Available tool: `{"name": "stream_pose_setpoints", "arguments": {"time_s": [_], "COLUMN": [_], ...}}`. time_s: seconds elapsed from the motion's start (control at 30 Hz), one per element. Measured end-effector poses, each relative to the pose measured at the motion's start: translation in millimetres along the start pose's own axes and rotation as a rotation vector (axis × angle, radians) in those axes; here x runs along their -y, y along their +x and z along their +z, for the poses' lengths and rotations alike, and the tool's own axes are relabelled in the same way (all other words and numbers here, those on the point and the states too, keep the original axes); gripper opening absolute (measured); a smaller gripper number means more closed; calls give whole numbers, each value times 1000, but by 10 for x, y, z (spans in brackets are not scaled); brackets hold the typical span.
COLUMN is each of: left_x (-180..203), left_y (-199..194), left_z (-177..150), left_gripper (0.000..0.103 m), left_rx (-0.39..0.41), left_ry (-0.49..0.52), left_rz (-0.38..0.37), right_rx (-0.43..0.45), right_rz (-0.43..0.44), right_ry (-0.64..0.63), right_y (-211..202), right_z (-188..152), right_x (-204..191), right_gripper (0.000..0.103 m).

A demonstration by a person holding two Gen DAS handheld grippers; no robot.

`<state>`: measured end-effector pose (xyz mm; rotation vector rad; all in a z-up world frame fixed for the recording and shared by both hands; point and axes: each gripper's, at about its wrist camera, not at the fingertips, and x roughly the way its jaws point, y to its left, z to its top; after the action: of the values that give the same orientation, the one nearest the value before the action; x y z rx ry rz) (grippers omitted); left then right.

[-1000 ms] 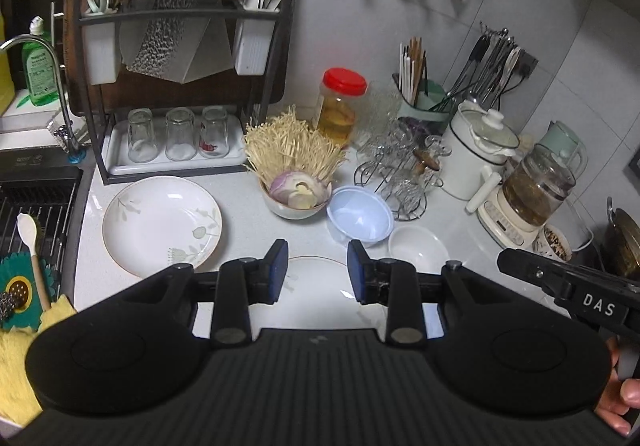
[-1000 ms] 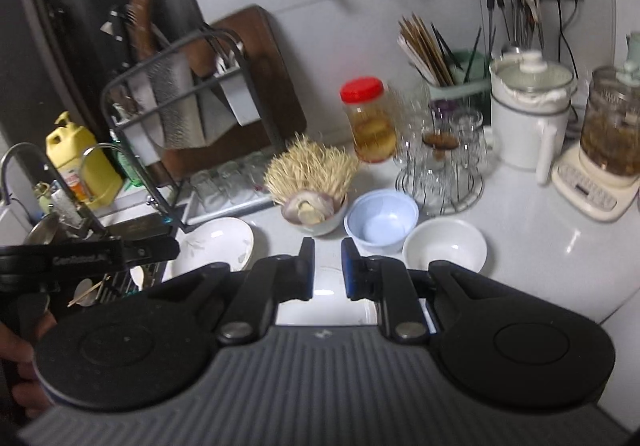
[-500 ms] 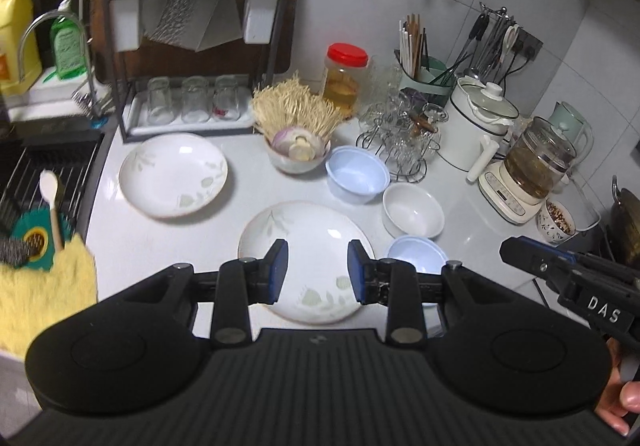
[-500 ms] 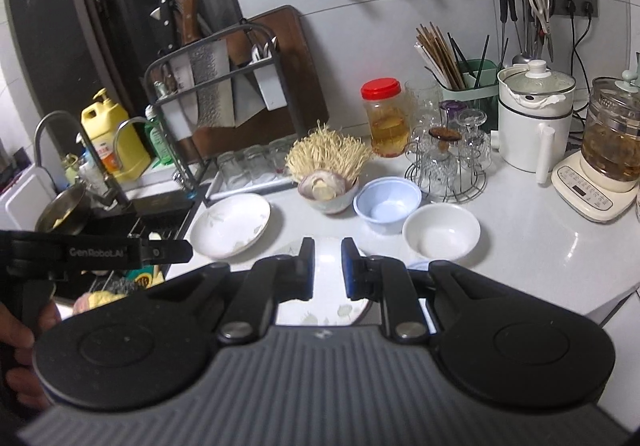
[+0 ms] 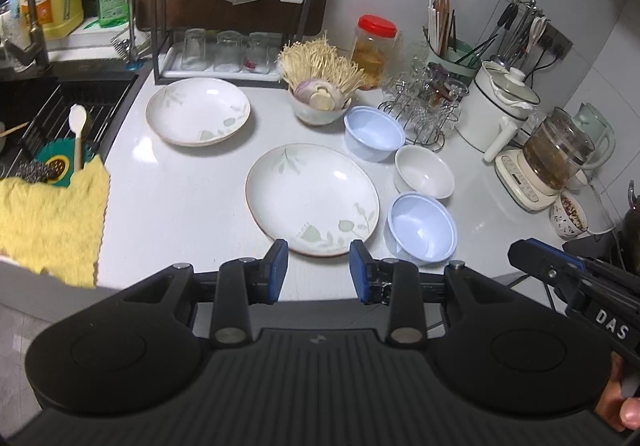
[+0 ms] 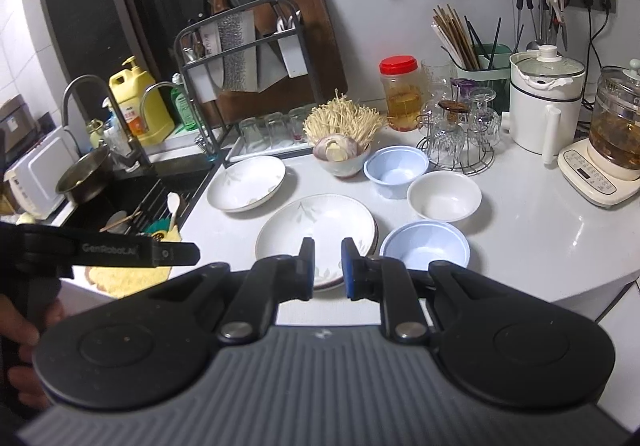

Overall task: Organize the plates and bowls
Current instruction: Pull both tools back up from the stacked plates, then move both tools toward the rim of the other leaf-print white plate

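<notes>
White leaf-print plate (image 5: 312, 198) lies just beyond both empty tools, left (image 5: 319, 271) and right (image 6: 328, 268), fingers apart.

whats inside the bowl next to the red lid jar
The bowl holds a spread bunch of thin pale mushrooms and, in front, a purplish cut onion with a pale chunk beside it. Anything lower in the bowl is covered by these.
</notes>
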<state>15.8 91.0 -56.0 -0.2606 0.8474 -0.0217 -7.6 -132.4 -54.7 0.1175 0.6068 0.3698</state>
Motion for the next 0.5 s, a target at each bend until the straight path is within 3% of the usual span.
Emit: {"name": "stream_pose_setpoints", "arguments": {"time_s": [0.5], "left_x": [201], "left_y": [-75], "left_z": [-172], "left_gripper": [42], "left_rx": [12], "left_ry": [-34], "left_rz": [39], "right_rx": [-14], "right_rz": [54], "right_ry": [8], "right_y": [-120], "right_z": [-76], "right_x": [189], "right_gripper": [18]}}
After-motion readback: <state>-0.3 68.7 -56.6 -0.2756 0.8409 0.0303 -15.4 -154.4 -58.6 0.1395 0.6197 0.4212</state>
